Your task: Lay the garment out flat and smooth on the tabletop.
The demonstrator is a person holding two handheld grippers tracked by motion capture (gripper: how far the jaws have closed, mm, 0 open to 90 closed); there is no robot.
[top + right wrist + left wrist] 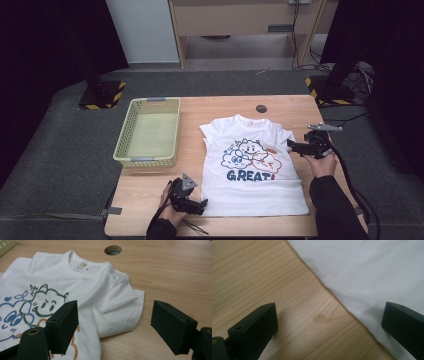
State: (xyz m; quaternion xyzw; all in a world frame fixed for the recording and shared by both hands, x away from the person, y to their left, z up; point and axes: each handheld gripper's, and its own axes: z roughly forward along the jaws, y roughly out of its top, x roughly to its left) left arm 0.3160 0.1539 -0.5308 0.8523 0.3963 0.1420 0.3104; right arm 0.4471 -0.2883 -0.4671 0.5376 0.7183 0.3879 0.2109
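A white T-shirt (pixel 252 165) with a cartoon print and the word GREAT lies flat on the wooden table (pixel 150 187). My left gripper (pixel 200 206) is open at the shirt's lower left corner; in the left gripper view its jaws straddle the shirt's edge (pixel 342 302), one over wood, one over cloth. My right gripper (pixel 295 146) is open beside the shirt's right sleeve (pixel 120 312), which lies folded between and ahead of its jaws in the right gripper view. Neither gripper holds anything.
A pale green plastic basket (pixel 148 131) stands on the table's left side, with nothing in it. A round cable hole (pixel 261 108) sits near the table's far edge (pixel 113 250). Black stands and cables are on the floor beyond.
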